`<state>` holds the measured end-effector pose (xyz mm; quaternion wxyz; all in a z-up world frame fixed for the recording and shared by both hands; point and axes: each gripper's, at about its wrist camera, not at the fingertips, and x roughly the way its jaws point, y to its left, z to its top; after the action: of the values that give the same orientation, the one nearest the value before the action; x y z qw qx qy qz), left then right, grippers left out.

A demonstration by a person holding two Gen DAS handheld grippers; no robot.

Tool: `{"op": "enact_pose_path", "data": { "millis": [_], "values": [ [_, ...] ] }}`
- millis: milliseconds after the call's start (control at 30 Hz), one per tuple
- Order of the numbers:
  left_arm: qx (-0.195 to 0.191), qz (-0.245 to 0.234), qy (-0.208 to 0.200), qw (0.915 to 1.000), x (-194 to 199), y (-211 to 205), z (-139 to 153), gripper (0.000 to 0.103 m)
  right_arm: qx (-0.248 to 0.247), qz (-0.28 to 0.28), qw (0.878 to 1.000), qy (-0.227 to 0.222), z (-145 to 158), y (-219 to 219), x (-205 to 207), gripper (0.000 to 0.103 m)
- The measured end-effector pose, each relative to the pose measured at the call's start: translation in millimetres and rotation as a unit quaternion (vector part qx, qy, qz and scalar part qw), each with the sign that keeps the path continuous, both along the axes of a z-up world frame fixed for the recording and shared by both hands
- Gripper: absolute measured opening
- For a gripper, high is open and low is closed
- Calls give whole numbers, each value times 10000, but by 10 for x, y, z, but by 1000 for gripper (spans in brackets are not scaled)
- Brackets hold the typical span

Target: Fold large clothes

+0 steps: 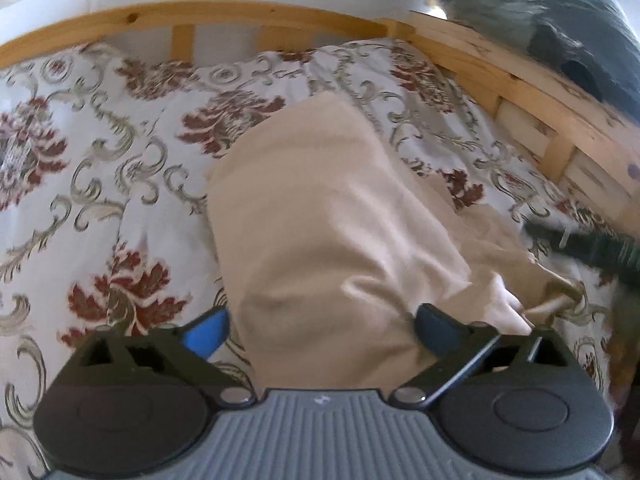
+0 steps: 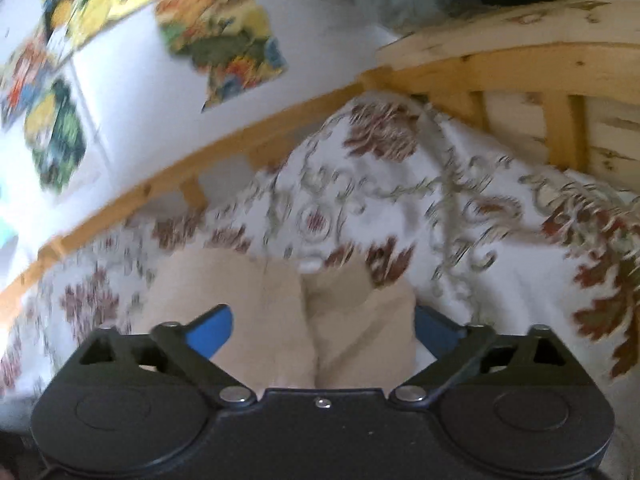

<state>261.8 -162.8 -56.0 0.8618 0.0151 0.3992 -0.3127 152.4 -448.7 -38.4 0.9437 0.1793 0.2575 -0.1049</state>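
A beige garment lies lengthwise on a floral bedspread, with a bunched end and a drawstring or tag at the near right. My left gripper is open, its blue fingers spread either side of the garment's near end. In the right wrist view the beige garment lies in two folds between the blue fingers of my right gripper, which is open around it. The other gripper shows as a dark shape at the right in the left wrist view.
A wooden bed rail runs along the far side and the right end. A white wall with colourful pictures stands behind. Dark bundled things lie beyond the right rail.
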Motion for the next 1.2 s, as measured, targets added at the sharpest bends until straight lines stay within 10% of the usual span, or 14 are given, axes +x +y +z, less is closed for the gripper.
{"op": "enact_pose_path", "data": {
  "millis": [200, 333, 833, 1067, 1133, 1200],
  "values": [
    [-139, 69, 334, 9993, 64, 41, -139, 103, -1134, 346, 9901, 751, -440, 348, 70, 99],
    [-26, 40, 362, 9993, 69, -37, -181, 103, -786, 124, 9922, 960, -598, 222, 96, 101],
    [-31, 57, 292, 9996, 36, -43, -226, 103, -87, 278, 9983, -514, 37, -14, 162, 93],
    [-188, 163, 461, 9986, 51, -13, -245, 103, 1100, 563, 9898, 716, -278, -224, 1212, 69],
    [-226, 142, 469, 9985, 62, -1, -249, 103, 1460, 703, 9845, 673, -328, -252, 1245, 47],
    [-255, 84, 488, 9984, 72, 5, -253, 103, 1087, 837, 9874, 789, -300, -170, 1202, 1]
  ]
}}
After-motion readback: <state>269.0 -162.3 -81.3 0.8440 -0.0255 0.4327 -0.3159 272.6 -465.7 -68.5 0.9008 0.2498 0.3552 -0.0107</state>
